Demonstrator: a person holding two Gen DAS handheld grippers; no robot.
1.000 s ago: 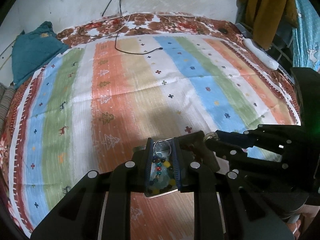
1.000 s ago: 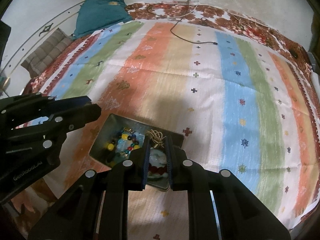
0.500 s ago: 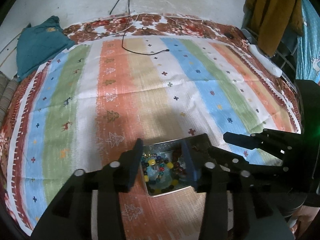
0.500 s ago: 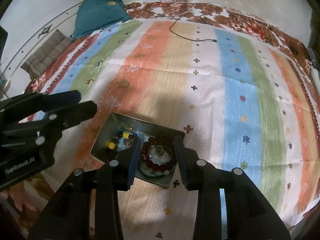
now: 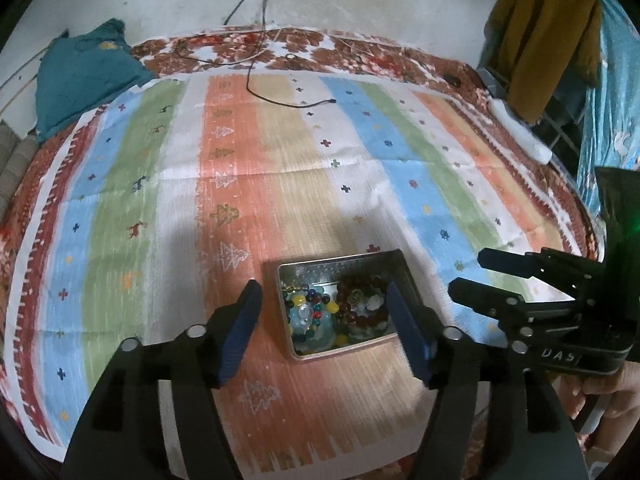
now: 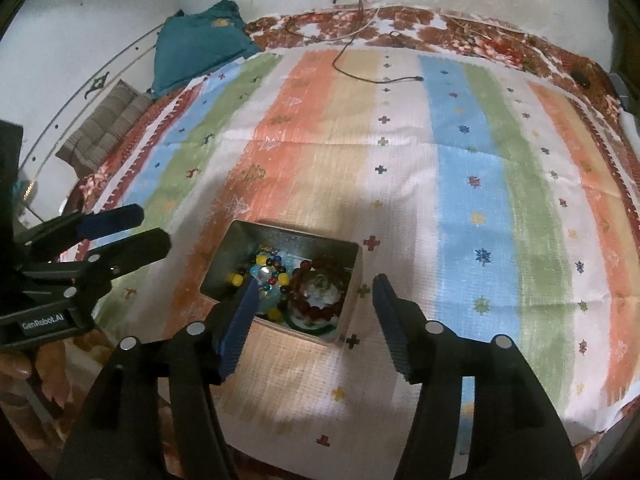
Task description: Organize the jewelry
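An open metal tin [image 5: 340, 259] [image 6: 296, 236] lies on the striped cloth. Inside it are a multi-coloured bead bracelet [image 5: 310, 316] [image 6: 264, 272] and a dark red bead bracelet [image 5: 362, 304] [image 6: 320, 292]. My left gripper [image 5: 321, 286] hovers above the tin, its jaws opening and holding nothing. My right gripper [image 6: 315, 282] hangs over the tin's near right side, its jaws also opening with nothing gripped. Each gripper shows in the other's view: the right gripper [image 5: 468, 272] right of the tin, the left gripper [image 6: 152, 224] to its left.
The striped cloth [image 5: 224, 200] covers a bed with a floral edge. At the far side lie a teal cloth [image 5: 80, 72] and a black cable [image 5: 280, 96]. A mustard garment [image 5: 540, 32] hangs at the right, and a striped cushion [image 6: 108, 120] sits at the left.
Both grippers went from shut to wide apart and drew back and up from the tin. The jewelry seen at their tips now lies in the tin.
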